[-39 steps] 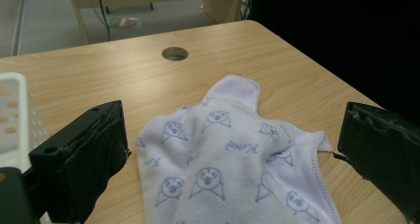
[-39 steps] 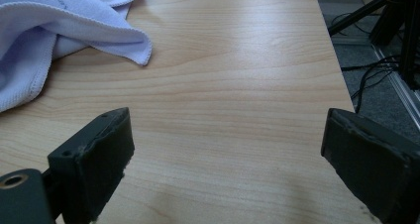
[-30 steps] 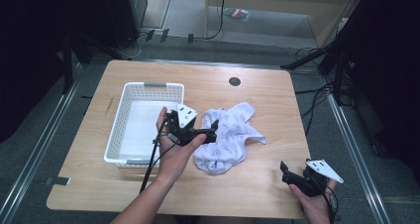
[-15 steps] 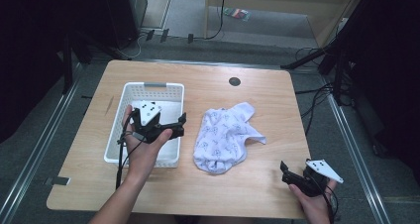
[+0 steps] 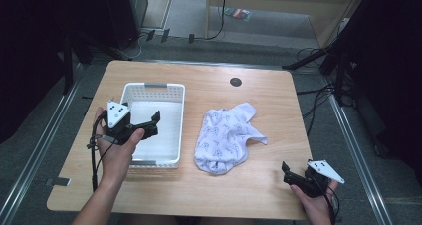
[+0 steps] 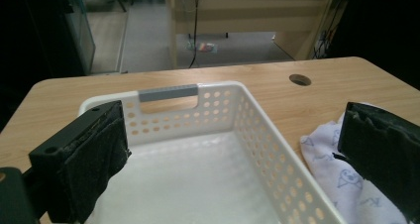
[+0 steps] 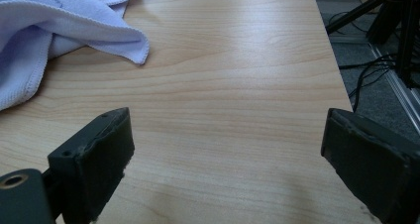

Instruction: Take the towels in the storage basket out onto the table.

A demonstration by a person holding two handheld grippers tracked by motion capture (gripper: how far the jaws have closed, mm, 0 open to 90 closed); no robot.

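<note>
- The cloth [image 5: 226, 138], white with a small blue print, lies crumpled on the desk [image 5: 259, 93] just right of the middle, beside the white basket [image 5: 130, 91] at the left side but apart from it.
- I judge it light, soft and limp: it will sag and drag, so I would pinch a raised fold or the hemmed edge, not flat fabric.
- My left hand-held gripper [image 5: 149, 125] hovers over the basket, jaws spread wide, holding nothing.
- My right hand-held gripper [image 5: 288, 172] sits near the desk's front right corner, jaws released and empty.
- The crumpling hides the cloth's underside and true shape; I cannot tell whether it is a towel or a garment.
</note>
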